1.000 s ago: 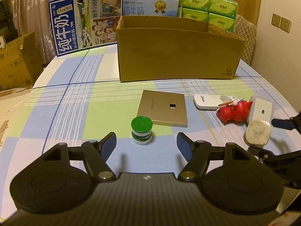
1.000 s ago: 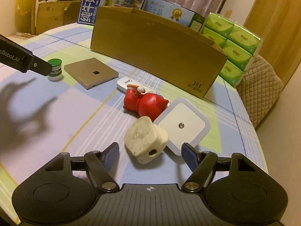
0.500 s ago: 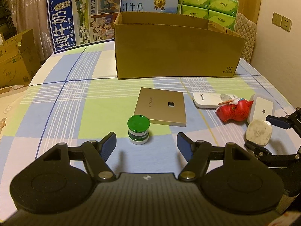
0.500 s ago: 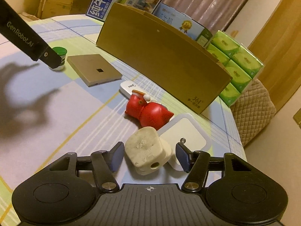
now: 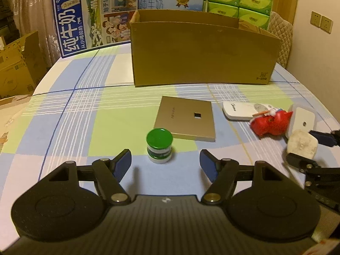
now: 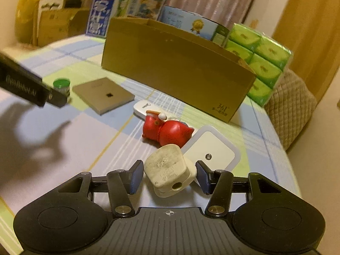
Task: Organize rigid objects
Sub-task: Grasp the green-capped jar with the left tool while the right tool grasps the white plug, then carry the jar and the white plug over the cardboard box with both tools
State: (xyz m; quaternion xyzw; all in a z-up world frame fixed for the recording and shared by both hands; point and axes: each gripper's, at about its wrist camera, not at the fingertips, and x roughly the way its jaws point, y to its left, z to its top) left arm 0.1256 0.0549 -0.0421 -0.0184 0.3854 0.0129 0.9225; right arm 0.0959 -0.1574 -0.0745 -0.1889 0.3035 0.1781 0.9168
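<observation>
Barely Begun: Plug in Hand, Box Waiting

Now my right gripper (image 6: 169,177) clamps the white plug (image 6: 169,173); my left gripper (image 5: 165,162) gapes near the green-lidded jar (image 5: 159,145). Remote, red toy, gold plate (all loose) lie on the tablecloth (image 5: 63,127) before the cardboard box (image 5: 201,55).

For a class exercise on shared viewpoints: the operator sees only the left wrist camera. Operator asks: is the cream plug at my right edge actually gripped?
Observer: Yes. The right gripper has both pads pressed against the sides of the plug.
Operator: How does the plug lie?
Observer: Its embossed face points up, and a round hole faces the right wrist camera.
Operator: Is there anything off the table I'm missing?
Observer: A yellow bag sits beyond the table's far left corner.
</observation>
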